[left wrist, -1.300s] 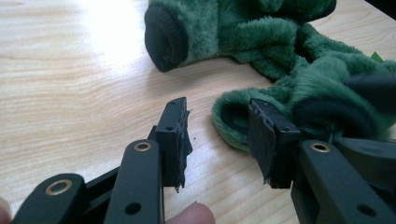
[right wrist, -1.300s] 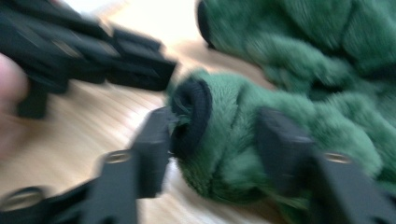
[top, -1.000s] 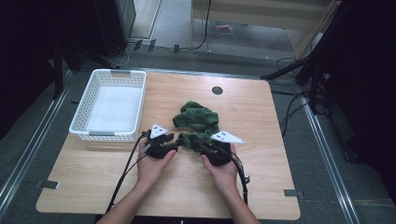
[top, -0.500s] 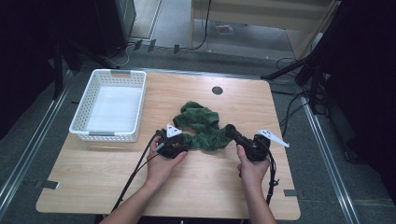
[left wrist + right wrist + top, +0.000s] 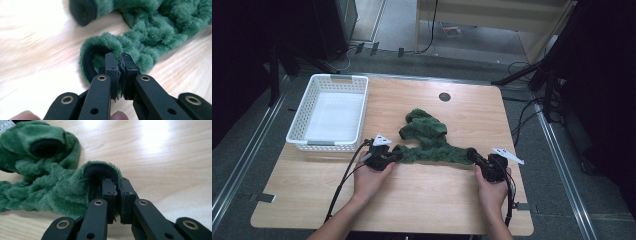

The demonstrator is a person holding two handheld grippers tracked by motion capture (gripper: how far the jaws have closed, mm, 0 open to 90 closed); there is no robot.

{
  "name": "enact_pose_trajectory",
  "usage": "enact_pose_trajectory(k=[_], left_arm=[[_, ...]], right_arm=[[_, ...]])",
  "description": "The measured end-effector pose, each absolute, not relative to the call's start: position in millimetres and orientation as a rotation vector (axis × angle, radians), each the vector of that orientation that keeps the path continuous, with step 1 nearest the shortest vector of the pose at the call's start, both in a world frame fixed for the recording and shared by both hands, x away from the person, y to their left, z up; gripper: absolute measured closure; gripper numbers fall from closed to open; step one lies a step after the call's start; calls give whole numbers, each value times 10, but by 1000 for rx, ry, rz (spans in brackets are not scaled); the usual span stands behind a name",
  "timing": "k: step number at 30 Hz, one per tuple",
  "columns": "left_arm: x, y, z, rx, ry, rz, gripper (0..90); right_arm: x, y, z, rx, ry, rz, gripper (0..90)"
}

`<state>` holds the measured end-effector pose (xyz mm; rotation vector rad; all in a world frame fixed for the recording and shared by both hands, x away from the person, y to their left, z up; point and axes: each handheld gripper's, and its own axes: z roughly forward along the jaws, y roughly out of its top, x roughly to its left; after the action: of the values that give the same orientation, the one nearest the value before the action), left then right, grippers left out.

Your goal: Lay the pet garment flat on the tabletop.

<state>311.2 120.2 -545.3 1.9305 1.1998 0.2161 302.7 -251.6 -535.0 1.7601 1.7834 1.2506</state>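
A fuzzy green garment (image 5: 427, 135) with black-lined cuffs lies on the wooden table (image 5: 437, 195), its lower part stretched flat between my two grippers. My left gripper (image 5: 395, 155) has just closed its jaws on the rim of one cuff (image 5: 100, 45); in the left gripper view the left gripper (image 5: 118, 58) pinches the fuzzy edge. My right gripper (image 5: 471, 154) is shut on the rim of another cuff (image 5: 100, 171), where the right gripper (image 5: 116, 185) clamps the black lining. A third cuff (image 5: 82, 11) lies loose farther off.
A white plastic basket (image 5: 327, 145) stands at the table's left, just beyond my left hand. A round black hole (image 5: 444, 96) sits near the far edge. Cables trail from both grippers toward the near edge. Bare wood lies in front of the garment.
My right gripper has moved right with its cuff, pulling the bunched garment out into a long strip. The left gripper stays near the basket.
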Motion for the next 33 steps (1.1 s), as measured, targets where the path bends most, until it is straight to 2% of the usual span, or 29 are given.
enact_pose_trajectory(k=[5,8,17,18,21,24,29,33], left_arm=[[2881,1428,-5474,1937,1155,180,876],[2702,1540,-5518,1931,1094,108,875],[2551,1469,-5477,2025,953,34,867],[2552,1473,-5479,2023,938,35,860],[2566,1468,-5478,2000,935,51,805],[2571,1472,-5463,1978,928,45,722],[2594,1485,-5448,1951,942,63,624],[2596,1486,-5443,1952,950,74,614]], right_arm=[[2886,-2503,-5408,1754,1849,1222,863],[2787,-2479,-5412,1712,1899,1196,863],[2588,-2452,-5427,1726,1944,1162,851],[2580,-2465,-5428,1721,1952,1165,814],[2573,-2467,-5353,1656,1949,1274,548],[2577,-2420,-5114,1546,1890,1334,454],[2789,-2207,-4659,1435,1837,1411,449],[3051,-1861,-4367,1361,1838,1449,482]])
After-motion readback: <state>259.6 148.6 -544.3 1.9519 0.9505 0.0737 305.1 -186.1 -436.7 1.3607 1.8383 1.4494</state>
